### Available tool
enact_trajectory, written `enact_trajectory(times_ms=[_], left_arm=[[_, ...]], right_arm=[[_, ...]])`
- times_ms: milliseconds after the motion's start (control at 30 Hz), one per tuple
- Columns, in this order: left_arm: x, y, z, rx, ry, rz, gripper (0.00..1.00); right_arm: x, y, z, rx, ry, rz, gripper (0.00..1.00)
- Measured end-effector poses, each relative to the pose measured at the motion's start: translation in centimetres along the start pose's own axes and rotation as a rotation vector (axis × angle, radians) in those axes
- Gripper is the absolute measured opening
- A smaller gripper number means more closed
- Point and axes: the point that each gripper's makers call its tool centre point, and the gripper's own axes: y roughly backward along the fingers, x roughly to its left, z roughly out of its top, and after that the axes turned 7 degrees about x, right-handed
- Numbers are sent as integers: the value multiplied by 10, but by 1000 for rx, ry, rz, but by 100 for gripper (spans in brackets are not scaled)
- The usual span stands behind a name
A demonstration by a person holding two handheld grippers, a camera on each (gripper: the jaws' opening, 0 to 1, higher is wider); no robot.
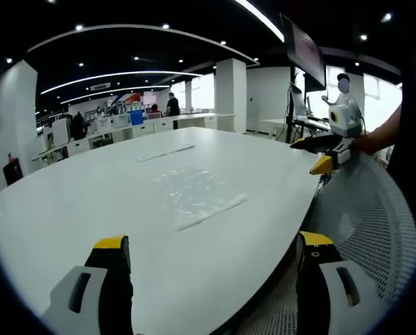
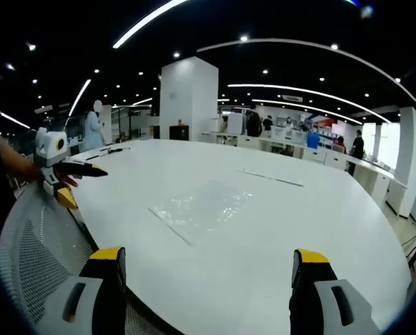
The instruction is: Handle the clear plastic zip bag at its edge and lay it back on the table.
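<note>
In the left gripper view, the left gripper (image 1: 211, 262) stood with its fingers (image 1: 112, 265) wide apart and holding nothing, poised over the near rim of the white tabletop (image 1: 89, 188). The clear zip bag (image 1: 194, 195) lay flat on that tabletop, ahead of the fingers and well apart from them, roughly on the line between the two tips. Its long sealed edge (image 1: 211, 213) was the side nearest the fingers and ran slantwise, rising toward the right. Beyond the right-hand finger, past the tabletop's rim and above a mesh chair back (image 1: 375, 223), the right gripper (image 1: 323, 153) was held in a hand (image 1: 375, 139), its tips looking spread and carrying nothing. In the right gripper view, the right gripper (image 2: 208, 269) also had its fingers (image 2: 110, 269) apart and empty. The zip bag (image 2: 204, 206) lay ahead and a little toward the left-hand finger, flat, with its straight edge (image 2: 169, 227) turned toward the camera. The left gripper (image 2: 72, 174) showed far off to the left over the mesh chair back (image 2: 40, 244), beside the tabletop (image 2: 299, 209). Neither gripper touched the bag. Judging by both views, the two stood about equally far off, each facing the same long edge from its own side, so either could have reached it by moving straight forward and down.
</note>
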Motion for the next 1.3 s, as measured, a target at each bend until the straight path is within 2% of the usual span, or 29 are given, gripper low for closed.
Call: enact_trajectory(times_ms=[500, 733, 1300], left_arm=[[3, 1, 2, -20, 12, 5, 99], [-7, -3, -4, 25, -18, -42, 99], [-2, -1, -1, 17, -7, -16, 99]], right_arm=[[-2, -1, -3, 18, 12, -6, 100], [-7, 2, 1, -10, -1, -37, 100], [-8, 2, 2, -18, -9, -32, 100]])
